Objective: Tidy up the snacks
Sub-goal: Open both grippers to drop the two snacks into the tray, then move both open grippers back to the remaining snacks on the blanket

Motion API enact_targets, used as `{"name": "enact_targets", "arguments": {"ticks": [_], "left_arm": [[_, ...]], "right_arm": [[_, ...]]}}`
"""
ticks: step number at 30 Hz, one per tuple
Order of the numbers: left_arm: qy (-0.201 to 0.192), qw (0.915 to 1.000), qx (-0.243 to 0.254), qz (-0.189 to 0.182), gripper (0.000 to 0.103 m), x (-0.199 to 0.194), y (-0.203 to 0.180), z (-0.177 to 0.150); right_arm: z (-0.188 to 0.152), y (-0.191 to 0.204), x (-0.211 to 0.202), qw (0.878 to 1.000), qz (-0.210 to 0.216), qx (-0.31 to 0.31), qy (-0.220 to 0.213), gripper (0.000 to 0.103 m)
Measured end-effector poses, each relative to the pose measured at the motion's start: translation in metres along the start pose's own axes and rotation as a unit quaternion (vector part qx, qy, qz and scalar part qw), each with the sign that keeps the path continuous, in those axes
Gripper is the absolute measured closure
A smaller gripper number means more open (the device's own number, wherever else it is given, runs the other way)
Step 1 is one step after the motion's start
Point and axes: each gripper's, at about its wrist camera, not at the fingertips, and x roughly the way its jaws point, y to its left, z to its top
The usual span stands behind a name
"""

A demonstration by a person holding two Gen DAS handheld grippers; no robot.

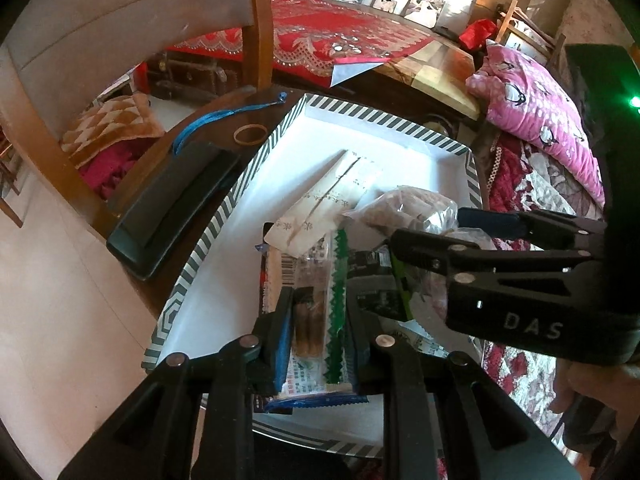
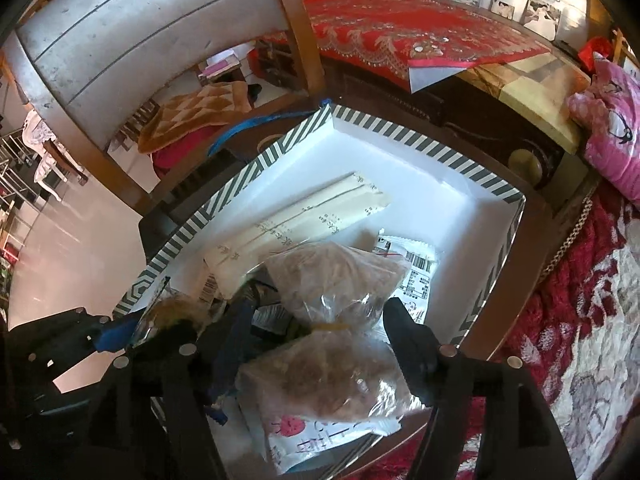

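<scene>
Snacks are gathered in the striped box (image 1: 224, 208) to be sorted. The green-edged packet (image 1: 316, 320) is clenched upright by the left gripper (image 1: 316, 332) fingers; the right gripper (image 2: 316, 344) fingers are released around the clear bag (image 2: 336, 280).

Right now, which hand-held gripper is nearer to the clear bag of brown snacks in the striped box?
Right. The right hand-held gripper straddles the clear bag, jaws open; the left hand-held gripper stands beside it, clamping a green-edged packet.
</scene>
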Motion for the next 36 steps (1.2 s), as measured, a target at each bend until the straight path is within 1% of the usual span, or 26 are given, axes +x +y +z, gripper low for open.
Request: {"name": "enact_targets", "arguments": {"ticks": [1, 2, 3, 4, 5, 6, 8, 10, 13, 16, 19, 24, 30, 36], "left_arm": [[-0.001, 1.0000, -0.001, 0.000, 0.077, -0.001, 0.000, 0.000], [-0.003, 1.0000, -0.002, 0.002, 0.069, -0.002, 0.000, -0.001], [-0.004, 1.0000, -0.002, 0.003, 0.065, -0.003, -0.001, -0.001], [-0.008, 1.0000, -0.002, 0.005, 0.055, -0.006, -0.001, -0.001], [-0.013, 0.9999, -0.003, 0.006, 0.047, -0.008, -0.002, -0.001], [-0.016, 0.9998, -0.003, 0.006, 0.044, -0.010, -0.002, -0.002], [-0.020, 0.9998, -0.006, 0.007, 0.032, -0.013, -0.003, -0.001], [-0.026, 0.9996, -0.009, 0.009, 0.028, -0.018, -0.003, -0.001], [-0.032, 0.9993, -0.002, 0.016, 0.028, -0.024, -0.007, -0.003], [-0.040, 0.9989, 0.007, 0.023, 0.024, -0.032, -0.014, -0.007], [-0.049, 0.9983, 0.014, 0.027, 0.023, -0.040, -0.020, -0.009], [-0.063, 0.9972, 0.032, 0.025, 0.020, -0.051, -0.038, -0.012], [-0.065, 0.9961, 0.059, 0.008, 0.020, -0.057, -0.067, -0.015], [-0.056, 0.9943, 0.087, -0.026, 0.019, -0.054, -0.110, -0.021]], "right_arm": [[0.000, 0.000, -0.001, 1.000, 0.000, 0.000, 0.000, 0.030], [-0.001, 0.000, -0.003, 1.000, 0.000, 0.000, -0.001, 0.030], [-0.002, -0.001, -0.005, 1.000, 0.000, 0.002, -0.001, 0.030], [-0.003, -0.002, -0.007, 1.000, 0.001, 0.004, -0.001, 0.030], [-0.004, -0.003, -0.008, 1.000, 0.000, 0.005, -0.002, 0.030], [-0.005, -0.004, -0.012, 1.000, -0.001, 0.006, -0.005, 0.030], [-0.008, -0.006, -0.017, 1.000, -0.001, 0.009, -0.010, 0.029], [-0.012, -0.008, -0.025, 1.000, 0.002, 0.015, -0.016, 0.027], [-0.018, -0.011, -0.038, 0.999, -0.006, 0.014, -0.029, 0.025], [-0.024, -0.016, -0.050, 0.999, -0.004, 0.024, -0.040, 0.024], [-0.033, -0.022, -0.065, 0.998, -0.007, 0.031, -0.054, 0.022], [-0.052, -0.033, -0.089, 0.996, -0.009, 0.051, -0.074, 0.019], [-0.077, -0.055, -0.114, 0.993, -0.021, 0.076, -0.084, 0.018], [-0.111, -0.085, -0.136, 0.990, -0.044, 0.107, -0.083, 0.017]]}}
